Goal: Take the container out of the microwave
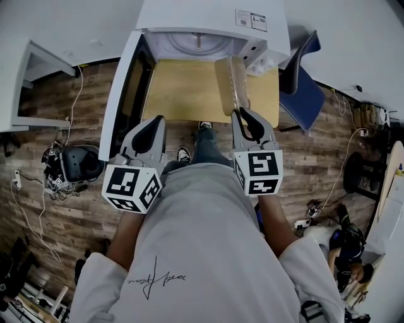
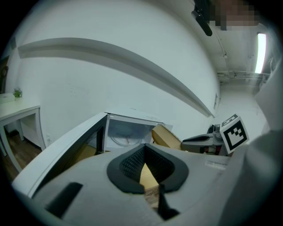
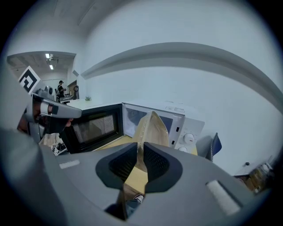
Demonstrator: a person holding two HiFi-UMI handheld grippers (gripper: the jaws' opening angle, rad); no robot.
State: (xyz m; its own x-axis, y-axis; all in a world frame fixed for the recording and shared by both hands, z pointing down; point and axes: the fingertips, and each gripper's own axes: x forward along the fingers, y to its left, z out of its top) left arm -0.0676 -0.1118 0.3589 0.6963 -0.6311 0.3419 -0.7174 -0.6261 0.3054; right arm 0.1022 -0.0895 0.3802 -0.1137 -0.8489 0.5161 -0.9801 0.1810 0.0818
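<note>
In front of the open microwave — container pinched between the right gripper's jaws — left gripper's jaws together, empty

Left hand-held gripper held forward, tilted slightly downward, jaws closed tip to tip with nothing between, right hand-held gripper beside it, angled lower, jaws clamped on the container edge
</note>
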